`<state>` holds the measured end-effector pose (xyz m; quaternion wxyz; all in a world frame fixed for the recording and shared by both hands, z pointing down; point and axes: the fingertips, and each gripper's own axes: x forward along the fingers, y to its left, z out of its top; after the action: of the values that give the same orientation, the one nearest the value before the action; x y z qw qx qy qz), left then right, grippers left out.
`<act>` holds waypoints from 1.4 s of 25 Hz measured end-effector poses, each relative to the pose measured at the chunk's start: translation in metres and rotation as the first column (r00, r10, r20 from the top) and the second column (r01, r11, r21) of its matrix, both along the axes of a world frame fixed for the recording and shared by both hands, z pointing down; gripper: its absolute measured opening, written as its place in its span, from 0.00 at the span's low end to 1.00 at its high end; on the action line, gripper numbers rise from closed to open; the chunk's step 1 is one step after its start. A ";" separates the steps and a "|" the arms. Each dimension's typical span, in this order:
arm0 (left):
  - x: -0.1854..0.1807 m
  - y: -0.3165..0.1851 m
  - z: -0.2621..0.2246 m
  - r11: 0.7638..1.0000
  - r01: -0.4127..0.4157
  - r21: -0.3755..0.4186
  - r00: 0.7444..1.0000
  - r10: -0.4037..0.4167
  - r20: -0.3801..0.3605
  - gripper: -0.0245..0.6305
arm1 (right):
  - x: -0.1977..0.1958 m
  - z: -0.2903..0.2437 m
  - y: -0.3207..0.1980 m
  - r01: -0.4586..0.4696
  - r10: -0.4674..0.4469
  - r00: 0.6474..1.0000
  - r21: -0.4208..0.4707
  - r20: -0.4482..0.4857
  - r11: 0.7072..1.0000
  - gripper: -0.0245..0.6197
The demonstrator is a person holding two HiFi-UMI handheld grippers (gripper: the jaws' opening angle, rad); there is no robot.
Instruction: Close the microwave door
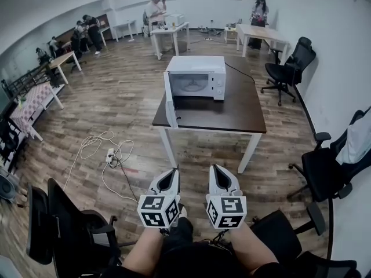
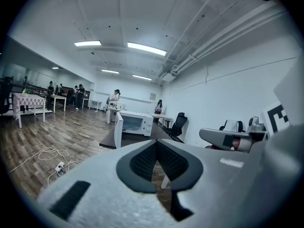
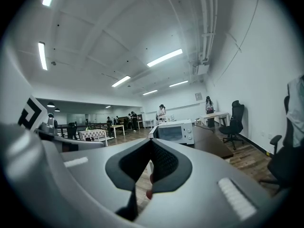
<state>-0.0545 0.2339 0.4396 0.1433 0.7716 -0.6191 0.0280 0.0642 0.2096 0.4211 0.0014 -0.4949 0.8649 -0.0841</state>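
Note:
A white microwave [image 1: 196,78] stands at the far part of a dark brown table [image 1: 232,114], well ahead of me. Its door [image 1: 170,106] hangs open, swung out towards the table's left front corner. Both grippers are held low and close to my body, well short of the table and touching nothing. My left gripper [image 1: 174,170] is shut and empty, and so is my right gripper [image 1: 215,168]. In the left gripper view the microwave [image 2: 137,123] and its open door [image 2: 118,130] lie beyond the closed tips [image 2: 156,141]. The right gripper view shows the microwave [image 3: 176,132] past its tips [image 3: 151,141].
A white cable and power strip [image 1: 110,154] lie on the wooden floor left of the table. Black office chairs stand at the right [image 1: 288,69], [image 1: 327,169] and at my lower left [image 1: 64,227]. People stand at white tables [image 1: 171,32] along the back wall.

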 end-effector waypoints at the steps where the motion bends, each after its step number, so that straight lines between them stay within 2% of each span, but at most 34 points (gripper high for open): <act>1: -0.002 -0.006 0.001 1.000 -0.003 -0.001 1.000 0.003 0.001 0.05 | -0.002 0.000 -0.004 0.001 -0.001 1.000 0.002 -0.004 1.000 0.05; 10: -0.025 -0.068 0.002 1.000 -0.021 0.007 1.000 0.021 -0.018 0.05 | -0.029 0.005 -0.060 -0.011 0.012 0.999 0.010 -0.041 1.000 0.05; 21: -0.059 -0.182 0.005 0.998 -0.061 0.001 0.997 0.061 -0.055 0.05 | -0.074 0.007 -0.165 -0.010 0.010 0.996 -0.002 -0.090 1.000 0.05; 35: -0.149 -0.297 0.009 0.997 -0.077 -0.023 0.994 0.075 -0.082 0.05 | -0.155 0.009 -0.279 -0.035 0.031 0.994 -0.037 -0.105 0.999 0.05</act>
<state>-0.2033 -0.0634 0.4486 0.1774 0.7932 -0.5825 0.0102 -0.0906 -0.0690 0.4298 -0.0519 -0.5128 0.8537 -0.0748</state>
